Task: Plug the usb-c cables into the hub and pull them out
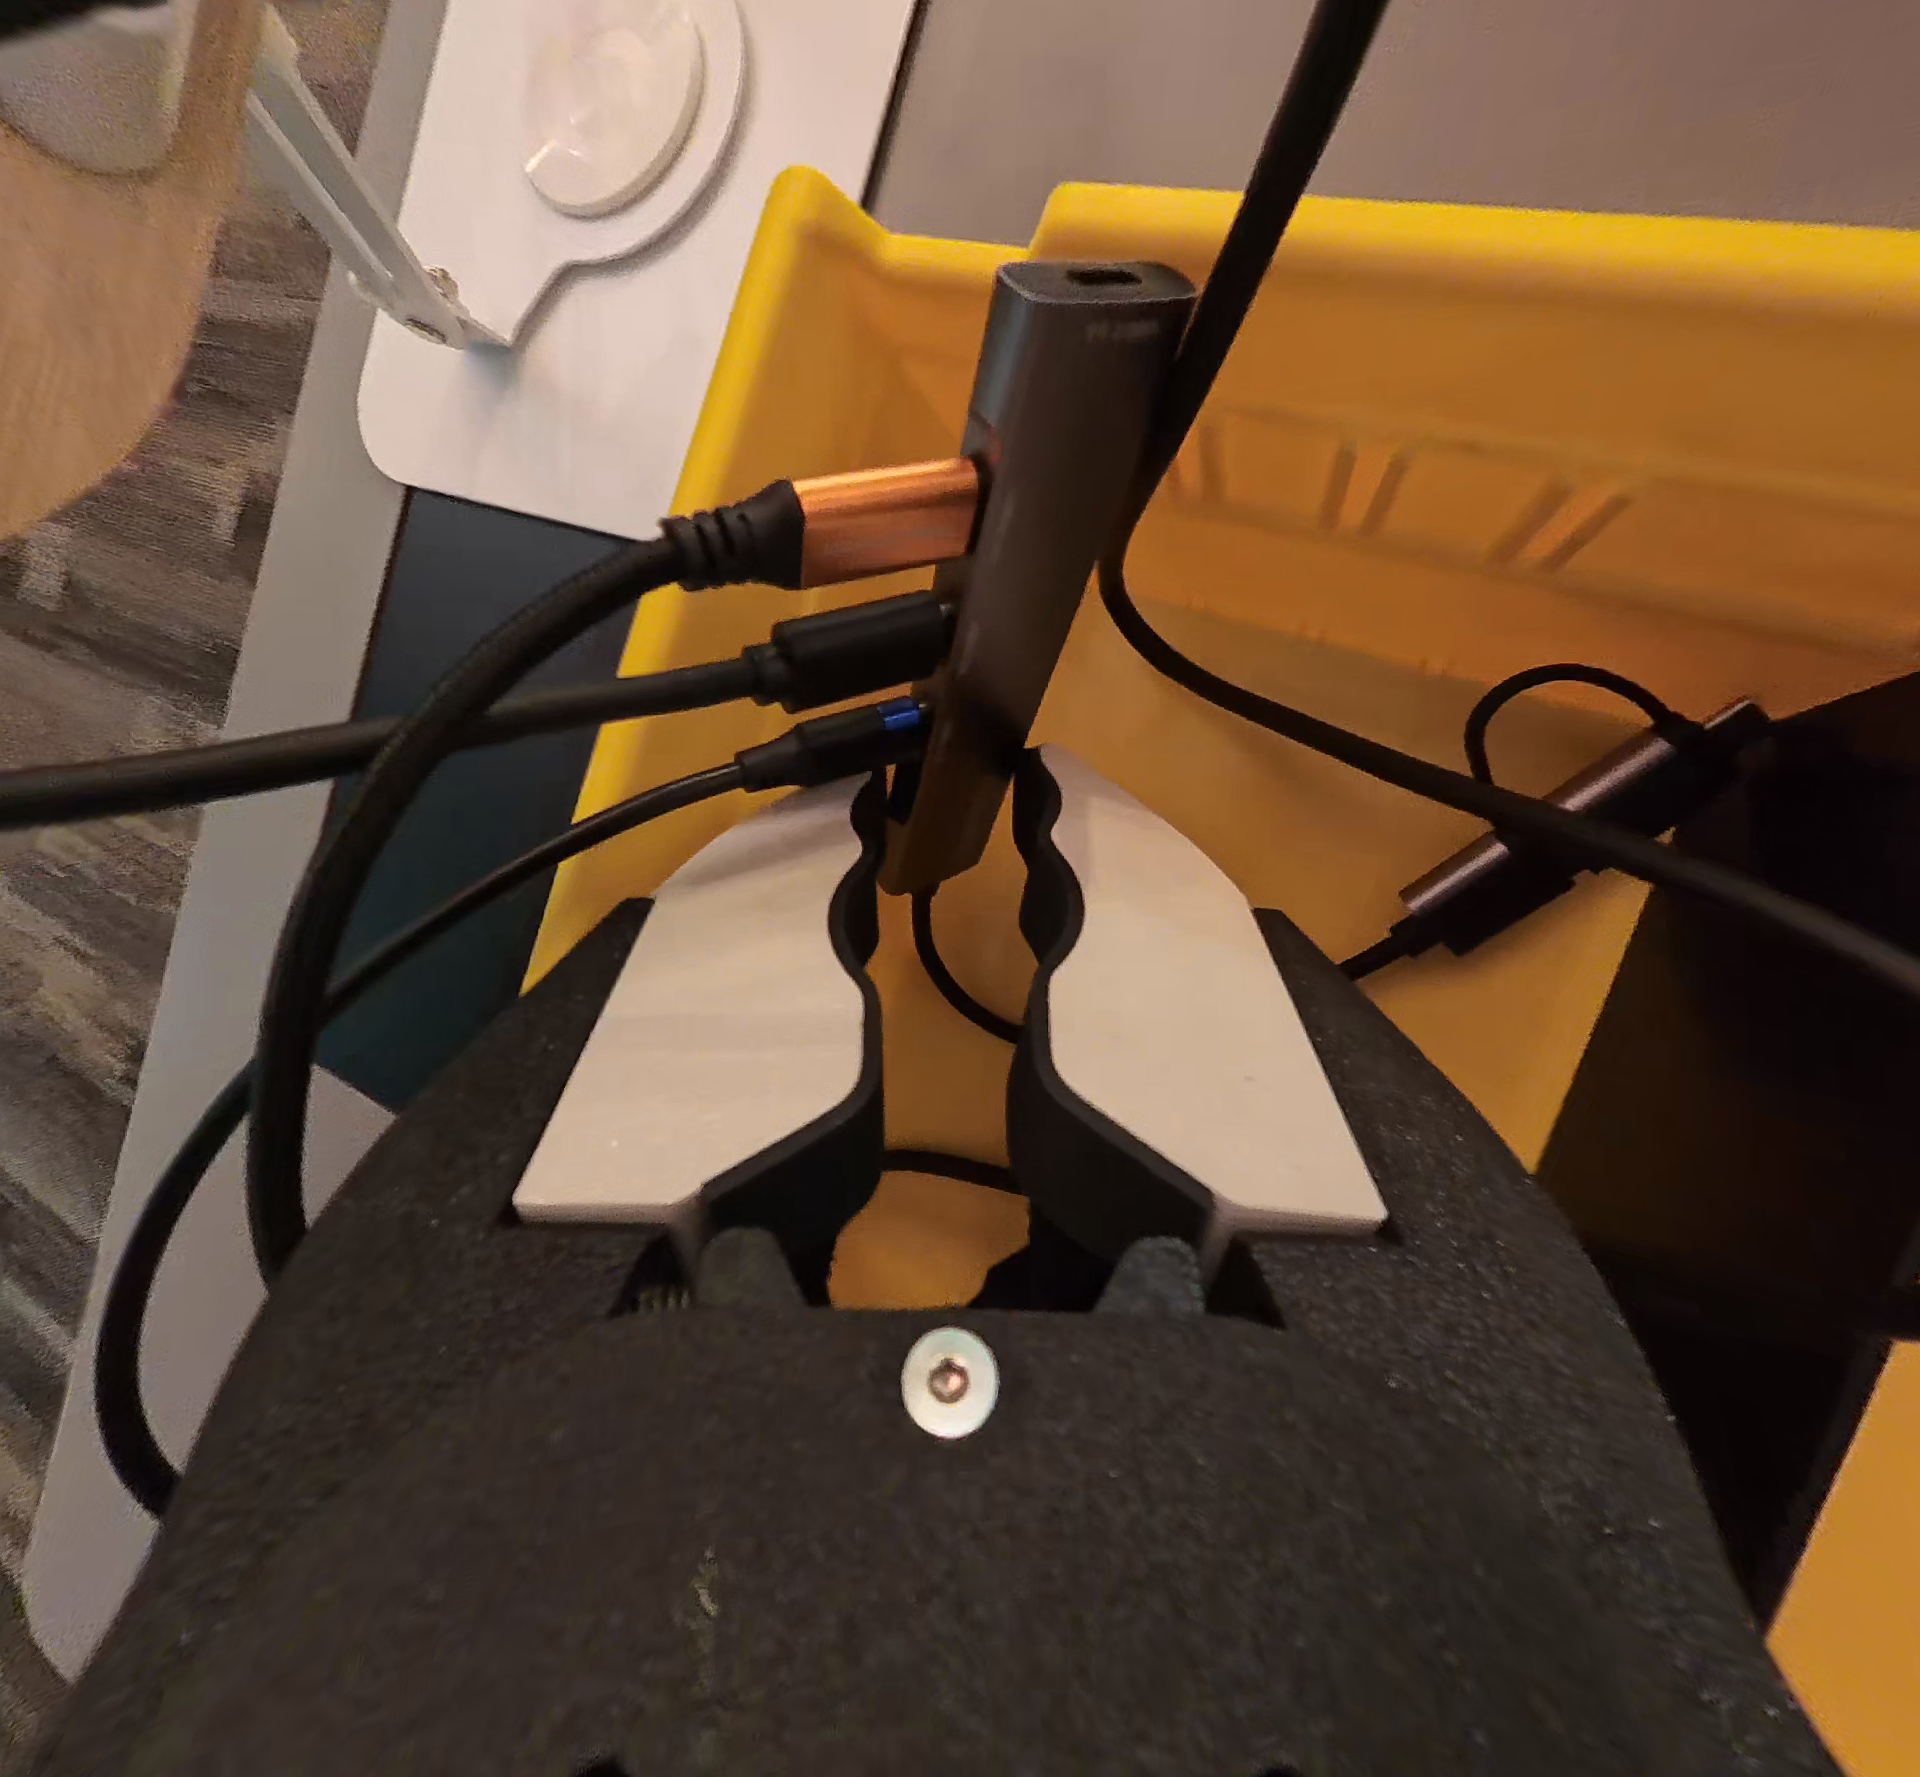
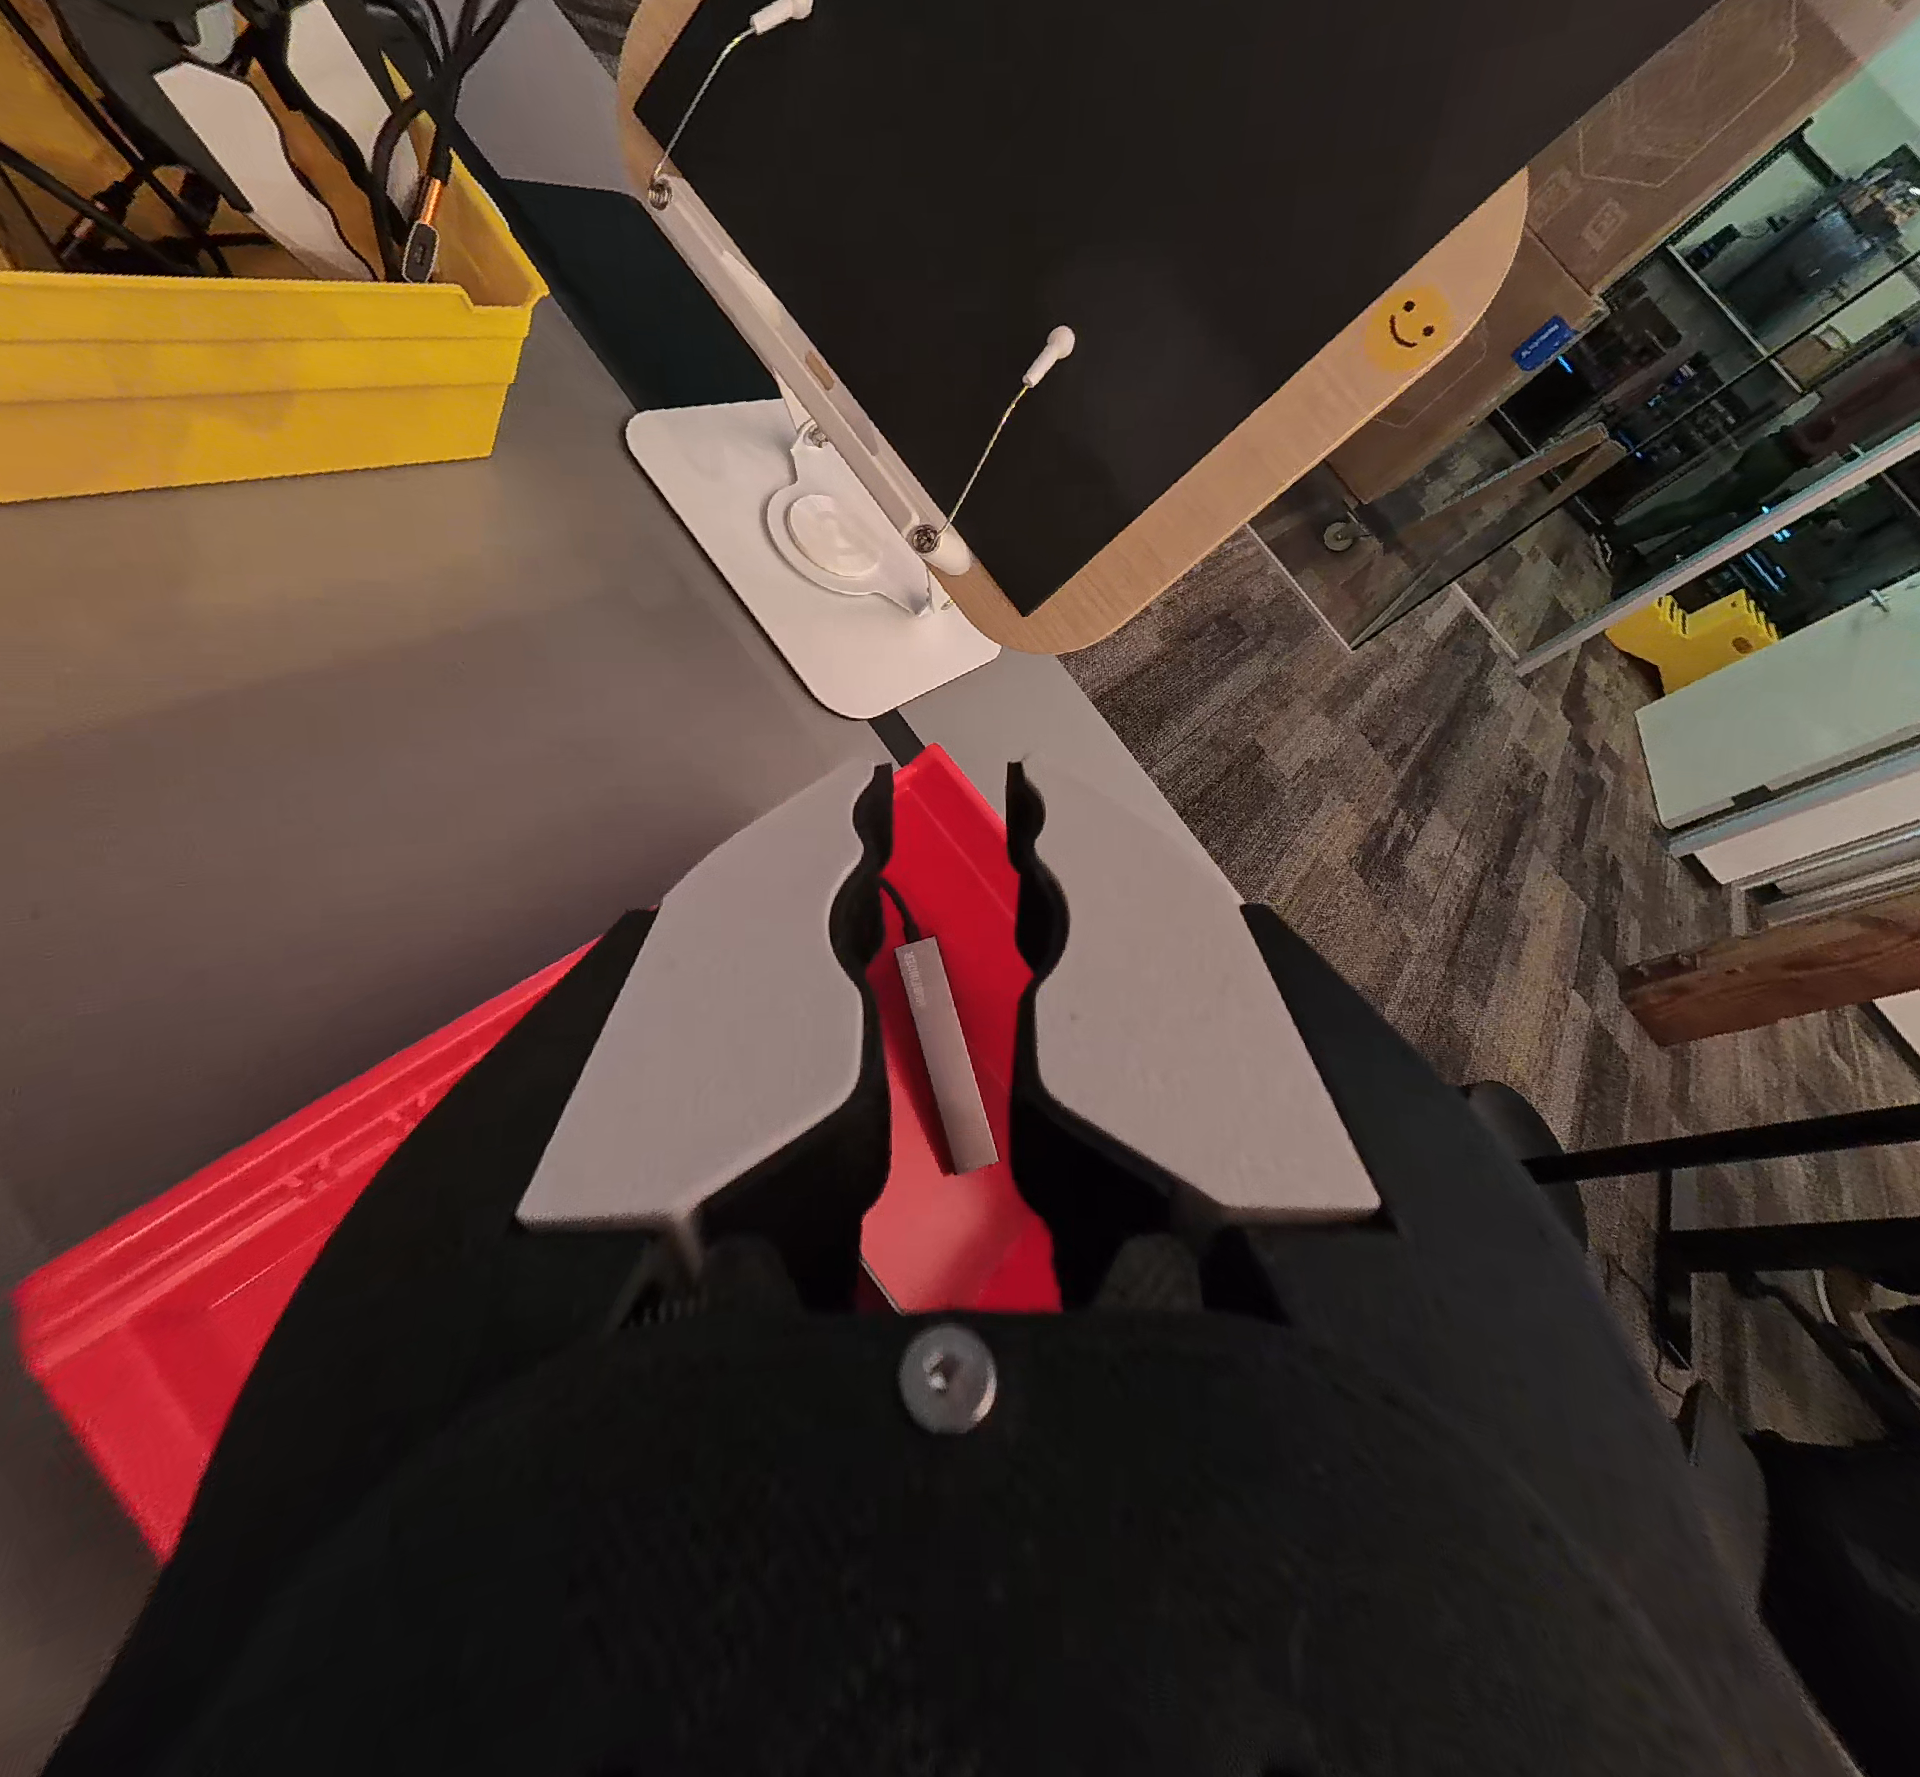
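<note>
Standing nearly upright between the tips of the left tongs [image 1: 948, 797] is the dark grey hub [image 1: 1049, 522], pinched at its lower end and held over the yellow bin [image 1: 1455, 501]; three plugs sit in its left side, one above another: a copper-sleeved plug [image 1: 888, 522] at the top, a plain black plug [image 1: 862, 641] in the middle, and a slim plug with a blue ring [image 1: 831, 740] lowest; each trails its own black cable off to the left; one open port shows on the hub's top end; a fourth, thicker black cable [image 1: 1299, 169] crosses down from above, just right of the hub, and curves into the bin; one grey adapter [image 1: 1538, 823] with a looped cord lies in the bin to the right.

The right tongs [image 2: 948, 782] hang narrowly parted, gripping nothing, above one red bin [image 2: 935, 1239]; a second, silver hub [image 2: 945, 1052] lies flat on the red bin's floor, seen through the gap between the fingers, with one thin cable at its far end.

Both bins rest on the grey worktop [image 2: 364, 740], the yellow one [image 2: 249, 377] well apart from the red; one white base plate [image 2: 821, 584] with a round disc stands beyond them, carrying a black panel [image 2: 1143, 169] with a wooden edge; one yellow smiley sticker [image 2: 1408, 325] sits on that edge.
</note>
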A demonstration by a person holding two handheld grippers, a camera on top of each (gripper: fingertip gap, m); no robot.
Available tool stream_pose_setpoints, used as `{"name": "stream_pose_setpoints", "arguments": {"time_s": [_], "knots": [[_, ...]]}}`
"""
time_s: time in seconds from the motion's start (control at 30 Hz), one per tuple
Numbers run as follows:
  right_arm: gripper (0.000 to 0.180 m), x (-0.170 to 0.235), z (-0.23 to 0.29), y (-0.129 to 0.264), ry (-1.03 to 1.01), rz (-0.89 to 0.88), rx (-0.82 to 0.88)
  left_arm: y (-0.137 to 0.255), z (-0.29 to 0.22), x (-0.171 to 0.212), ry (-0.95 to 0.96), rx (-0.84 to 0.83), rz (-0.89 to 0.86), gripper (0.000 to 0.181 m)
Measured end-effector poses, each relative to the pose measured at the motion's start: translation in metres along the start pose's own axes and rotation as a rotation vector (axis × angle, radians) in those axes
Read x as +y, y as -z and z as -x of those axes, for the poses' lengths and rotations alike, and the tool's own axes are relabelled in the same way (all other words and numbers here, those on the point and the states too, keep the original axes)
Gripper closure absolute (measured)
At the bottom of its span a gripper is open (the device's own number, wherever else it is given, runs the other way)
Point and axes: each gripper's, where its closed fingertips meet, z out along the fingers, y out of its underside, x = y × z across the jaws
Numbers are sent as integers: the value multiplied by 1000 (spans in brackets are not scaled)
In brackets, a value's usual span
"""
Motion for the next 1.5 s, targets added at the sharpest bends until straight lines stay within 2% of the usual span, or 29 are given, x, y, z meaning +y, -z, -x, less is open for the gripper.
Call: {"name": "stream_pose_setpoints", "arguments": {"time_s": [0.13,0.27,0.5,0.6,0.67,0.73,0.83,0.97,1.07,1.13,1.2,1.3,1.5], "knots": [[158,-2,7,-3,19,-8,-28,13,4,-4,16,-49,24,159],[158,-15,22,-8,26,-50,-69,49,10,-27,12,-170,-62,159],[156,-87,101,-12,-28,-352,-305,135,4,-80,-98,-456,-96,159],[143,-116,143,-6,-23,-476,-392,171,-1,-105,-149,-598,-54,159],[128,-133,161,-1,-26,-548,-378,189,-9,-120,-170,-676,-1,159],[121,-142,175,2,-9,-582,-349,200,-23,-139,-192,-725,19,159],[121,-146,173,3,-17,-593,-263,207,-48,-167,-230,-774,40,159],[124,-150,161,12,-148,-663,-296,203,-83,-198,-323,-804,56,159],[137,-148,153,15,-167,-668,-301,190,-105,-210,-376,-786,91,159],[163,-145,161,17,-114,-644,-357,182,-113,-215,-396,-784,108,159],[168,-138,159,9,-88,-578,-330,178,-118,-221,-410,-798,107,159],[169,-132,162,6,-57,-531,-347,174,-121,-219,-405,-807,139,159],[169,-128,156,4,-10,-556,-327,179,-129,-220,-357,-811,64,162]]}}
